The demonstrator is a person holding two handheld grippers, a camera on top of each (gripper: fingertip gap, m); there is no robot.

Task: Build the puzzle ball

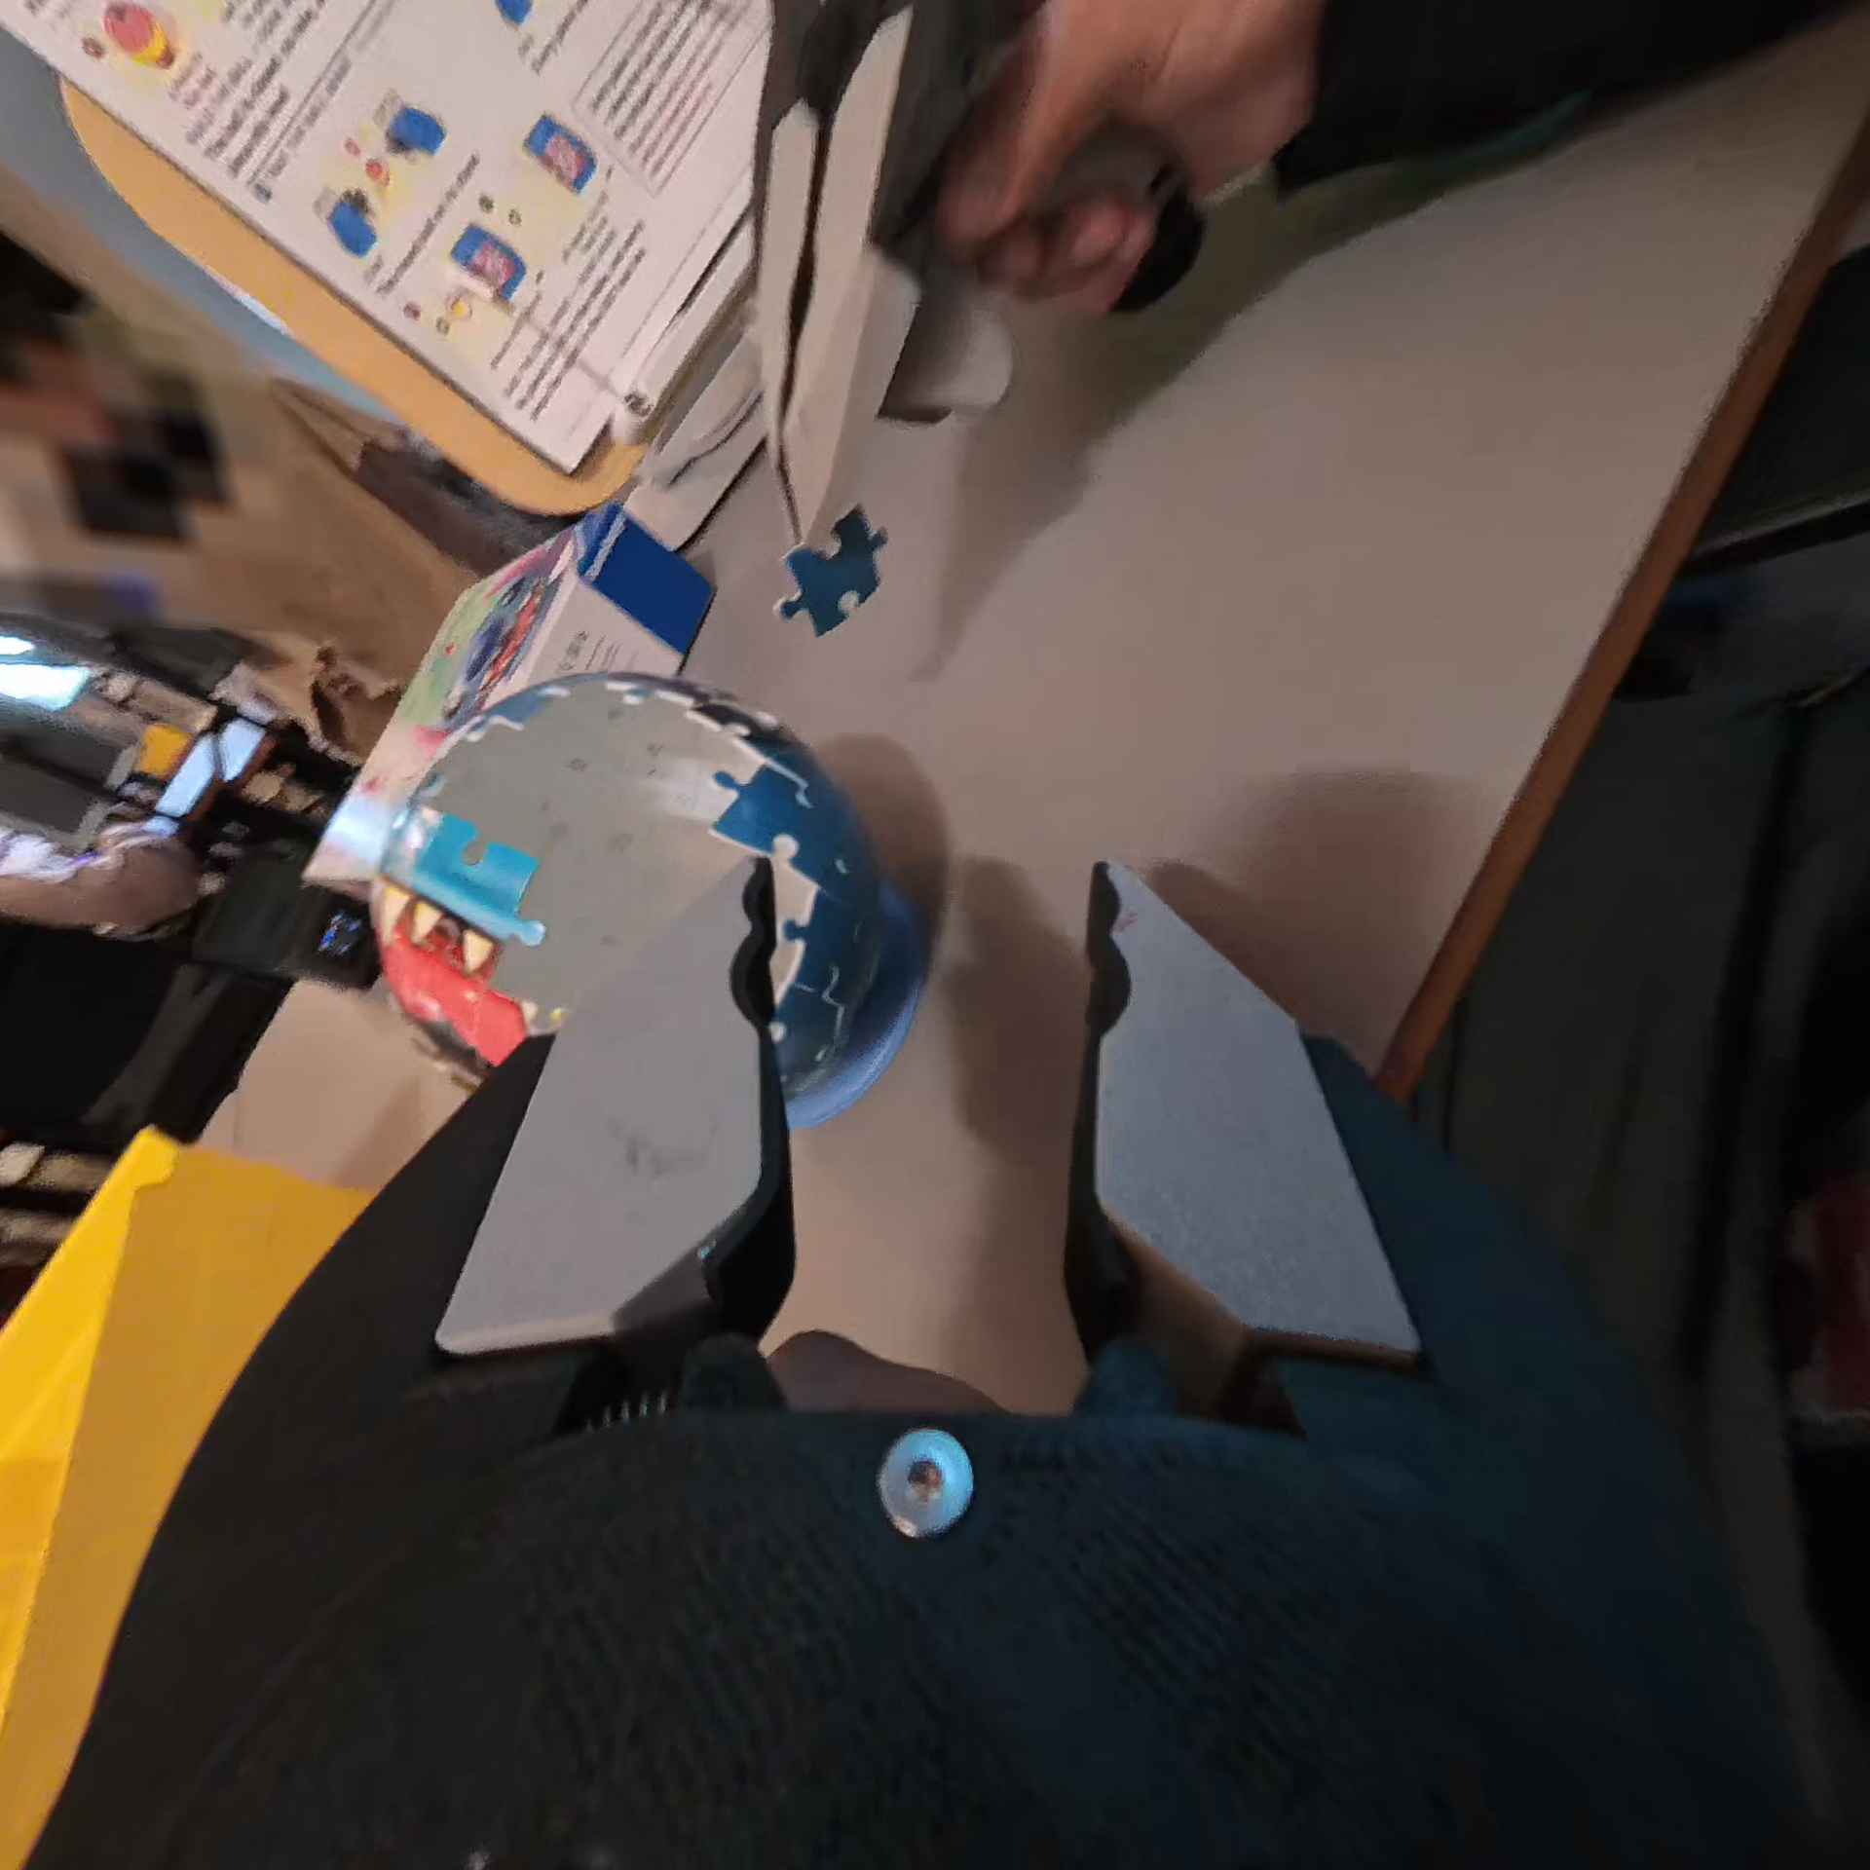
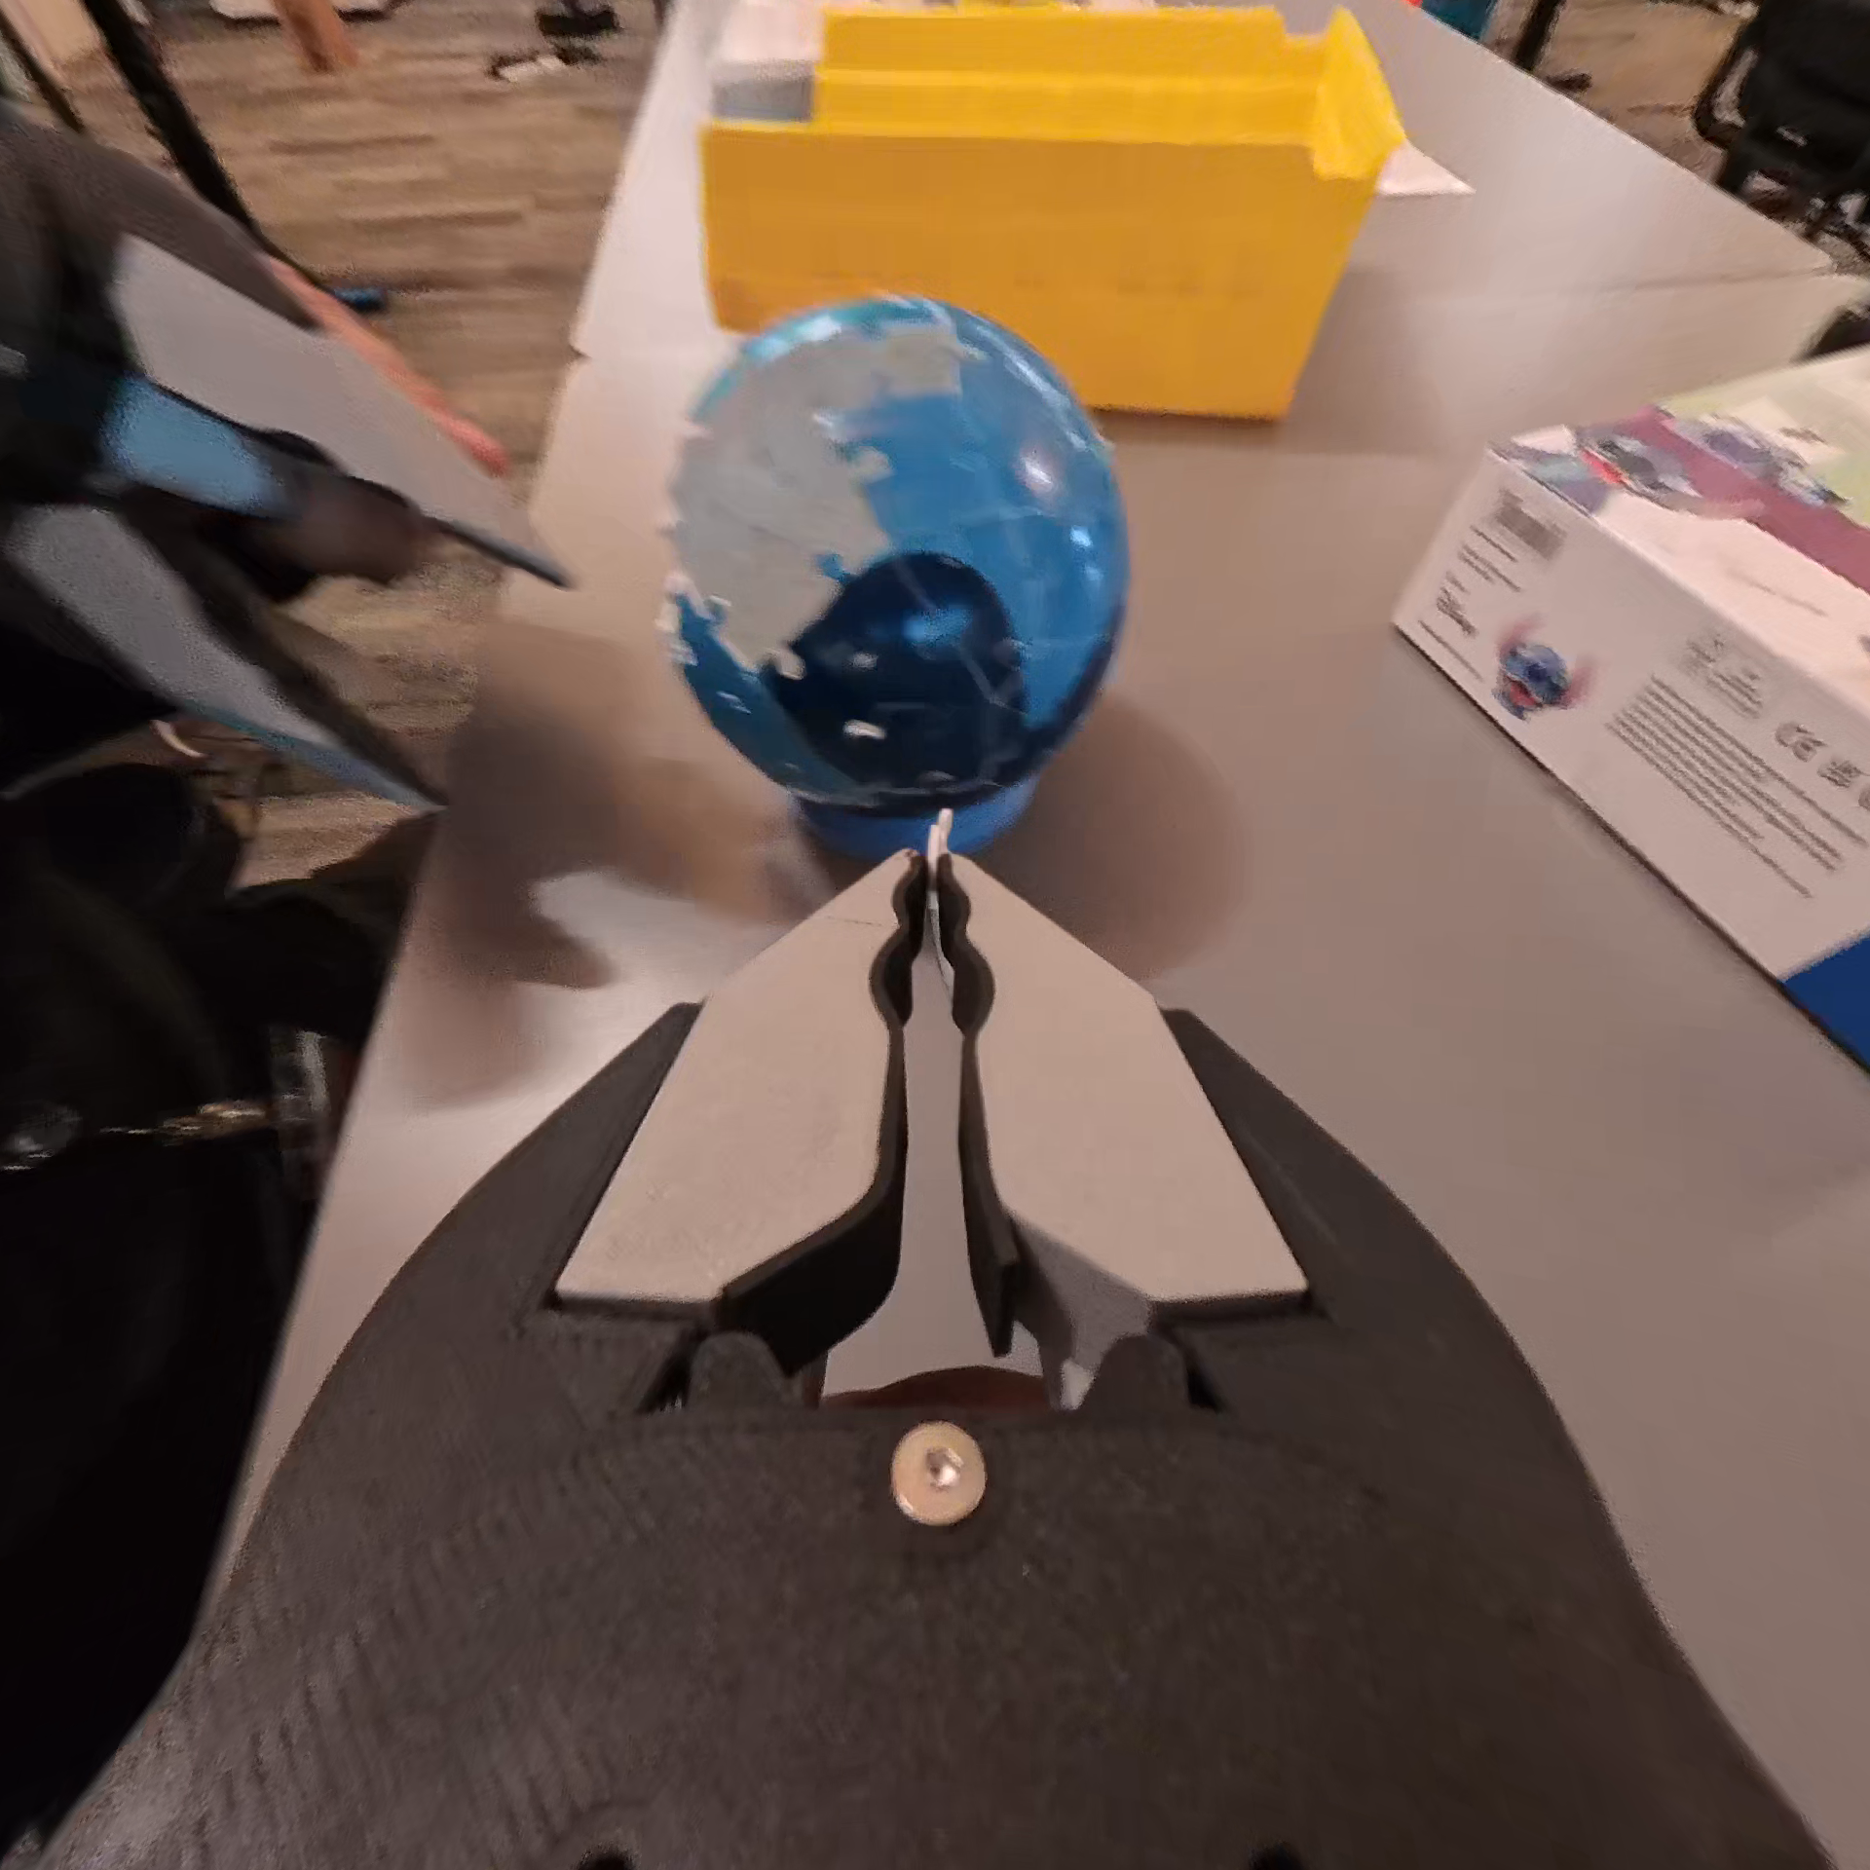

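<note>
The partly built puzzle ball (image 1: 648,860) stands on a blue ring stand (image 1: 870,1052) on the grey table. It is blue with a red mouth, and an open gap shows its grey inside. My left gripper (image 1: 931,901) is open and empty, with its left finger in front of the ball's right side. My right gripper (image 2: 926,860) is shut on a blue puzzle piece (image 1: 835,582), seen edge-on in its own view (image 2: 941,835). It holds the piece above the table, just short of the ball (image 2: 890,567). The left gripper also shows at the left of the right wrist view (image 2: 496,693).
A yellow bin (image 2: 1032,233) stands behind the ball. The white puzzle box (image 2: 1670,658) lies to its right and also shows in the left wrist view (image 1: 607,607). An instruction sheet (image 1: 455,202) lies beyond it. The table's wooden edge (image 1: 1579,729) runs along the right. Spacing between my two grippers at the tips: around 12 cm.
</note>
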